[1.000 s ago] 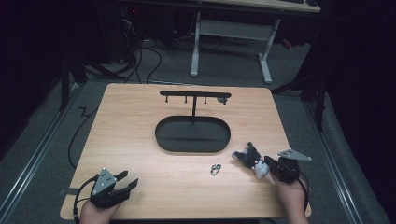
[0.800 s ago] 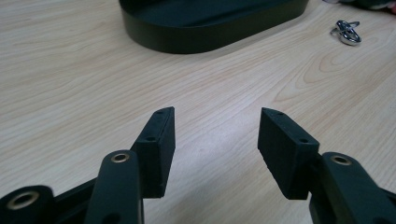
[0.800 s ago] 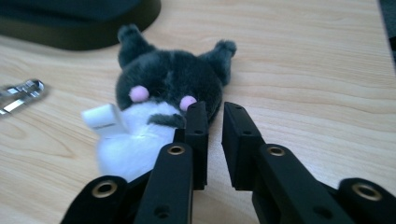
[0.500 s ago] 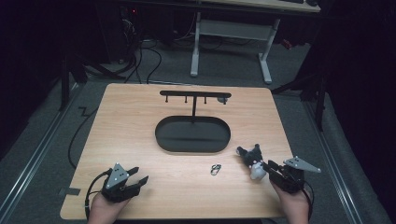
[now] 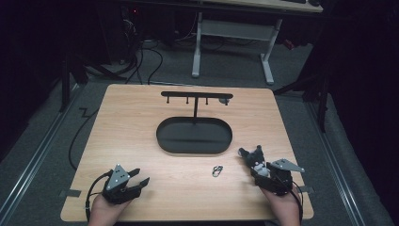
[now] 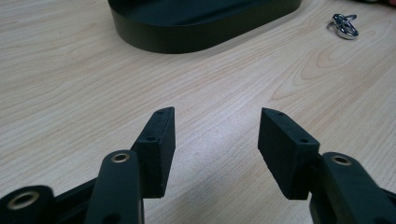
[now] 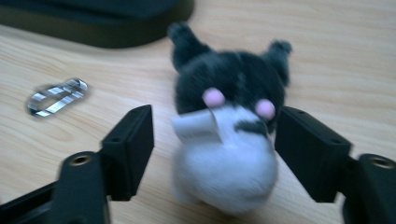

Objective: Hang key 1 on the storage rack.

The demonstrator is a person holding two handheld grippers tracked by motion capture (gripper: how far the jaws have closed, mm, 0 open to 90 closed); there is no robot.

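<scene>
Wooden table [image 5: 141, 141] with black oval stand base [image 5: 194, 135]; left gripper [image 5: 139, 177] open and empty. Right gripper [image 7: 215, 140], jaws spread, straddles the plush toy [image 7: 229, 130] near a metal clip [image 7: 57, 97]: closing squarely on its body should secure it

plush toy [image 7: 227, 135] x1 | metal clip [image 5: 217, 171] x1 | hook stand w/ oval base [image 5: 194, 135] x1 | grippers x2: left gripper [image 5: 135, 178], right gripper [image 5: 249, 156]
</scene>
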